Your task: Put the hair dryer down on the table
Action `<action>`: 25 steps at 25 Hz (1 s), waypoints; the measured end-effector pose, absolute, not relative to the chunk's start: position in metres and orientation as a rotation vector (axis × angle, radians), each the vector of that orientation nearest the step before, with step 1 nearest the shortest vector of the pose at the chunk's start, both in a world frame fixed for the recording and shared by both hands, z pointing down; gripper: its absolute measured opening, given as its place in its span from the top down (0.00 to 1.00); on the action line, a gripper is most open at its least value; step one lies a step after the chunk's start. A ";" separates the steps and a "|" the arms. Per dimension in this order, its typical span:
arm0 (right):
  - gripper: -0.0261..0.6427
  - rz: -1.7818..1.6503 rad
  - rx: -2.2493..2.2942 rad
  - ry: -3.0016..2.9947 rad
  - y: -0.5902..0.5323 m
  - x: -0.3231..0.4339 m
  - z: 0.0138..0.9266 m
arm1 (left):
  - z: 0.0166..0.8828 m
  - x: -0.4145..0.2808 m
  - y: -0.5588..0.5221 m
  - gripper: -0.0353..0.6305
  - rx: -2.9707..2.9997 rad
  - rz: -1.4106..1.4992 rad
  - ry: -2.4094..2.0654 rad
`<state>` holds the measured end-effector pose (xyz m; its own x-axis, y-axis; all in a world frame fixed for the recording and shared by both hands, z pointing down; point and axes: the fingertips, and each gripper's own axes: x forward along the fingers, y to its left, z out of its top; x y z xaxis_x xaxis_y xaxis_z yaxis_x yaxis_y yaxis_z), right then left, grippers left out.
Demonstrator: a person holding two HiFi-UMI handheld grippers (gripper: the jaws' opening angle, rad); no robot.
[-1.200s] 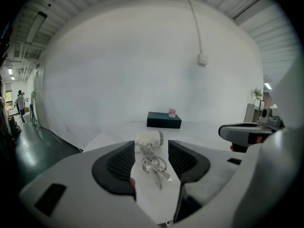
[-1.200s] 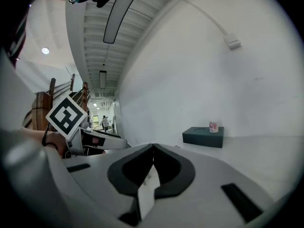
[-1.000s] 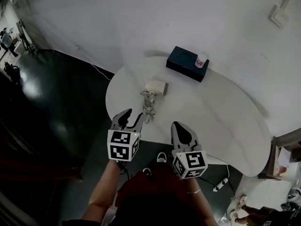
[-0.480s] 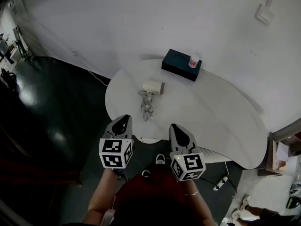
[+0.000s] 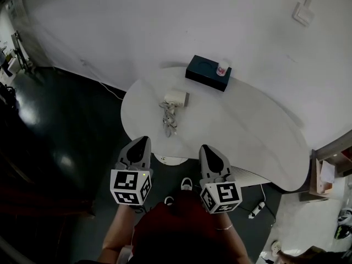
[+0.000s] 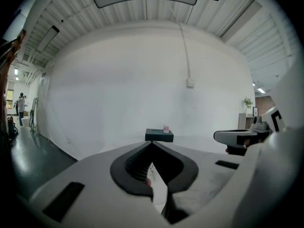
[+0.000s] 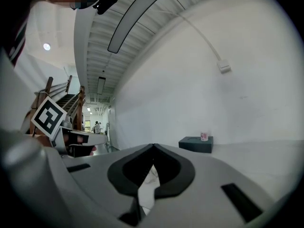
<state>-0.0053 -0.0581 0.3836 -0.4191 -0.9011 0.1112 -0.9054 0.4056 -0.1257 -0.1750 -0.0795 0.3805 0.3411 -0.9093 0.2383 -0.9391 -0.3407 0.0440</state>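
No words or numbers can be read. The left gripper [image 5: 142, 141] and right gripper [image 5: 207, 147] carry only black-and-white square codes on their cubes. The far cup [image 5: 222, 69] has a pinkish print, perhaps a label, too small to read.

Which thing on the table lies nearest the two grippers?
The white hair dryer with its cord; the dark box and cup sit farther back.

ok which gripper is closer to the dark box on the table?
Right. The right gripper sits off the near edge of the table, roughly in line with the dark box; the left gripper is beside it, offset further left.
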 end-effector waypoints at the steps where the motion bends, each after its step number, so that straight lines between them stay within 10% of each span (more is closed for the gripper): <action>1: 0.94 0.256 1.683 -2.611 -0.057 -0.004 0.383 | 0.379 -0.173 -0.078 0.91 2.436 0.252 -1.688; 25: 0.94 0.112 1.676 -2.626 -0.026 0.012 0.391 | 0.407 -0.160 -0.048 0.91 2.456 0.216 -1.649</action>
